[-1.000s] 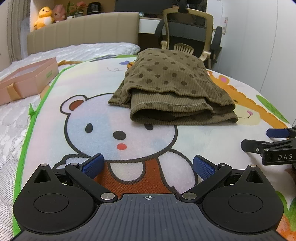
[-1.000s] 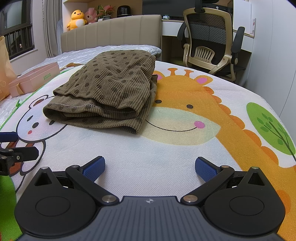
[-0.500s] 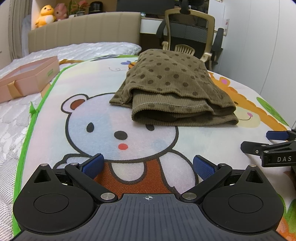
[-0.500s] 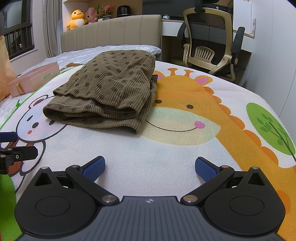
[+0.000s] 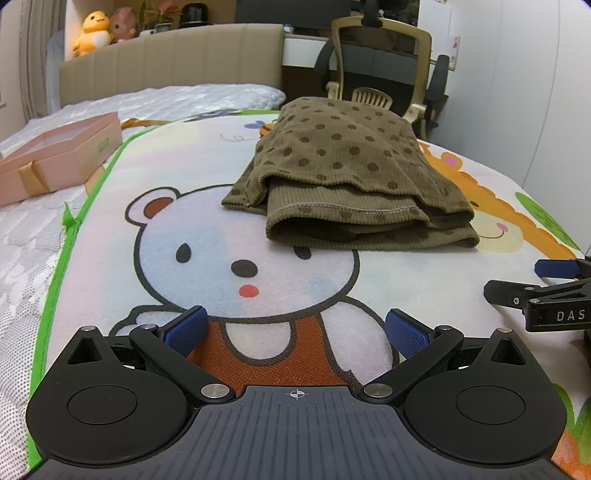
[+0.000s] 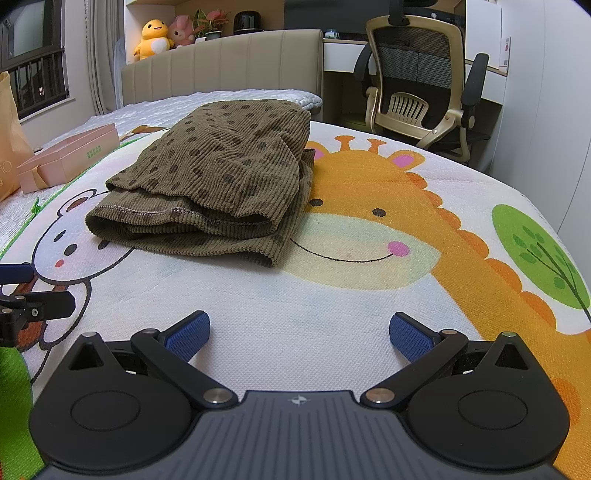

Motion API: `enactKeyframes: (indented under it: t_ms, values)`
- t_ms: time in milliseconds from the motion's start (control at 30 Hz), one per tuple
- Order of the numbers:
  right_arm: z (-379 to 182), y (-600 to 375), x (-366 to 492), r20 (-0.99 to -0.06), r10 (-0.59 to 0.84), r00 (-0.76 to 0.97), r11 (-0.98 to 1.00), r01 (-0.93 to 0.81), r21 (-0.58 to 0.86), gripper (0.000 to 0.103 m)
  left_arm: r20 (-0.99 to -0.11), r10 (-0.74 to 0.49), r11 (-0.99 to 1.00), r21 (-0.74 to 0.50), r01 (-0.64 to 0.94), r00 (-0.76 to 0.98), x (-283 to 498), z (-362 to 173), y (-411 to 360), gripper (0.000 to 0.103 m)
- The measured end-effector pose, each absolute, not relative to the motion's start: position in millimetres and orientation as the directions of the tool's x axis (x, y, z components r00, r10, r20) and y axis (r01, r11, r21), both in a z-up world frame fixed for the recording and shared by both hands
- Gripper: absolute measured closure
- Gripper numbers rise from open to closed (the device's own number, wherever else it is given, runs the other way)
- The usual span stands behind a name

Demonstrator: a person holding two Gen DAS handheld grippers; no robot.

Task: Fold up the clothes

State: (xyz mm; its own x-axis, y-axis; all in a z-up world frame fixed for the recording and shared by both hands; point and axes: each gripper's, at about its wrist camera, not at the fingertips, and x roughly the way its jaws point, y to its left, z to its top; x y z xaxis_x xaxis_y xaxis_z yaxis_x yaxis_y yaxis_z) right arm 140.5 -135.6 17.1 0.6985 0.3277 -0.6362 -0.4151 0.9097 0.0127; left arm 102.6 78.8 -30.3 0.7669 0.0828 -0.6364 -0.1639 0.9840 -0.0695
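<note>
A brown ribbed garment with dark dots (image 5: pixel 347 177) lies folded in a thick stack on the cartoon play mat (image 5: pixel 229 243); it also shows in the right wrist view (image 6: pixel 221 188). My left gripper (image 5: pixel 295 328) is open and empty, low over the bear print, short of the garment's near edge. My right gripper (image 6: pixel 299 332) is open and empty, low over the mat, short of the garment and to its right. Each gripper shows at the other view's edge: the right one (image 5: pixel 550 291), the left one (image 6: pixel 22 295).
A pink gift box (image 5: pixel 55 155) sits left on the white quilt (image 5: pixel 22 240). The bed's beige headboard (image 6: pixel 221 66) with plush toys (image 6: pixel 153 33) is behind. An office chair (image 6: pixel 417 85) stands past the far right edge of the bed.
The left view has shifted slightly, with the garment a little lower and further right in frame. The right gripper has not moved. Both stay open.
</note>
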Motion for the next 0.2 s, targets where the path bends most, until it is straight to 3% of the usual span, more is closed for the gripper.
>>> enactKeyframes:
  t_ms: [200]
  values:
    - [17.1, -135.8, 140.6, -0.636, 0.328, 0.698, 0.91, -0.415, 0.013, 0.0, -0.629, 0.075, 0.983, -0.085, -0.164, 0.774, 101.5, -30.2, 80.8, 0.0]
